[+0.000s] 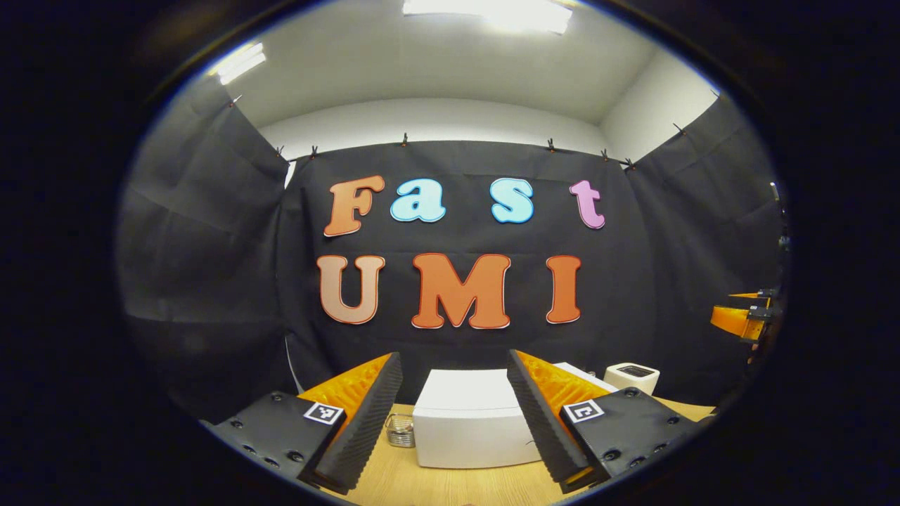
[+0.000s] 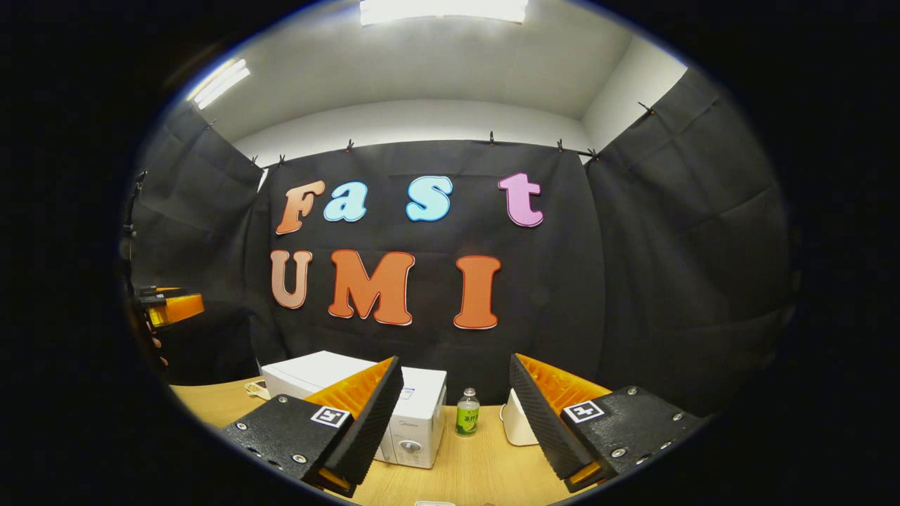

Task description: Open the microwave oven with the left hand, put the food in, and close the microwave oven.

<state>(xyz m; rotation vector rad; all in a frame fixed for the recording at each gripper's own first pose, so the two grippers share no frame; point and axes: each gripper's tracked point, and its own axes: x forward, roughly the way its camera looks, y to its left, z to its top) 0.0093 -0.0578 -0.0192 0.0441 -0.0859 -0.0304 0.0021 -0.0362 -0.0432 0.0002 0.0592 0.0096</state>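
Left gripper view, left to right: small wire basket [image 1: 400,430] on the wooden table [image 1: 436,485], white microwave oven [image 1: 467,422] dead ahead between the wide-spread fingers of the left gripper [image 1: 453,422], small white appliance [image 1: 631,377] behind, right gripper [image 1: 738,320] far off at the edge. Right gripper view: same microwave oven [image 2: 415,414] left of centre, door apparently closed, green-labelled bottle [image 2: 467,413] just beside it, right gripper [image 2: 453,422] equally wide, holding nothing. No food identifiable. Likely risks: slipping off the door edge on a poor grab, or dragging the light oven across the table.
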